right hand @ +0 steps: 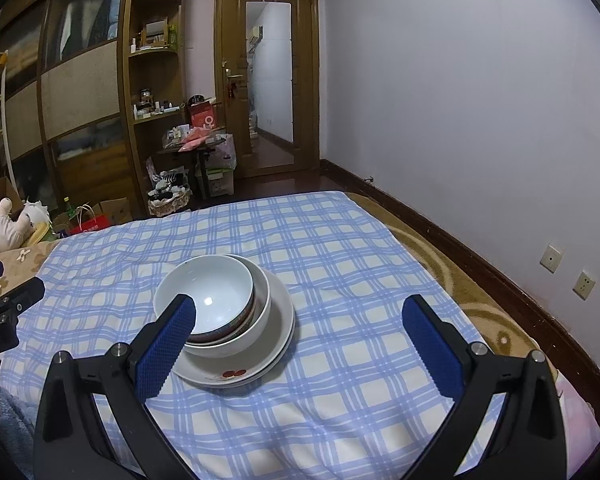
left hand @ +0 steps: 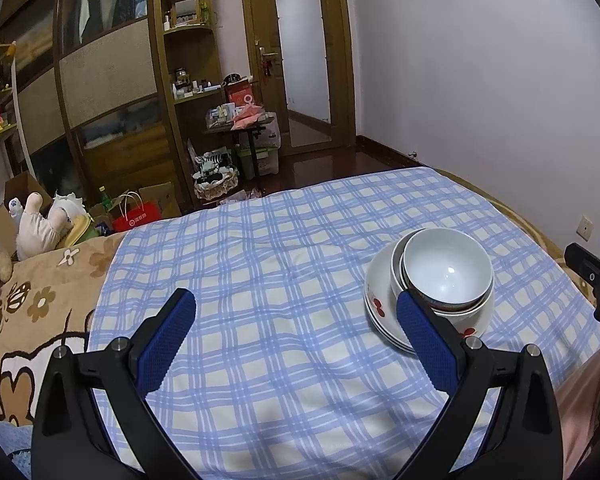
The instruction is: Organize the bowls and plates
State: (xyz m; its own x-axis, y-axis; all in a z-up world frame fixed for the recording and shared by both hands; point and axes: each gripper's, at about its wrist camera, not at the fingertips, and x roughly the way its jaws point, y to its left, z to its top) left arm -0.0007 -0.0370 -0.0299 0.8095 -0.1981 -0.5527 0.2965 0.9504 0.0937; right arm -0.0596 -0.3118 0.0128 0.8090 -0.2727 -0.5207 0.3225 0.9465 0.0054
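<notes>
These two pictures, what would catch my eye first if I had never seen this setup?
Most likely the stack of dishes: two nested bowls on white plates with a red fruit print, sitting on a blue checked cloth spread over a bed. Next, the blue-padded fingers of the right gripper and the left gripper, both wide open and empty, framing each view. Behind, a cluttered wooden wardrobe stands by a door.

Spread tongs (left hand: 296, 320) beside stacked bowls (left hand: 446, 268)

The right gripper (left hand: 596, 276) is cut off by the frame edge.
</notes>
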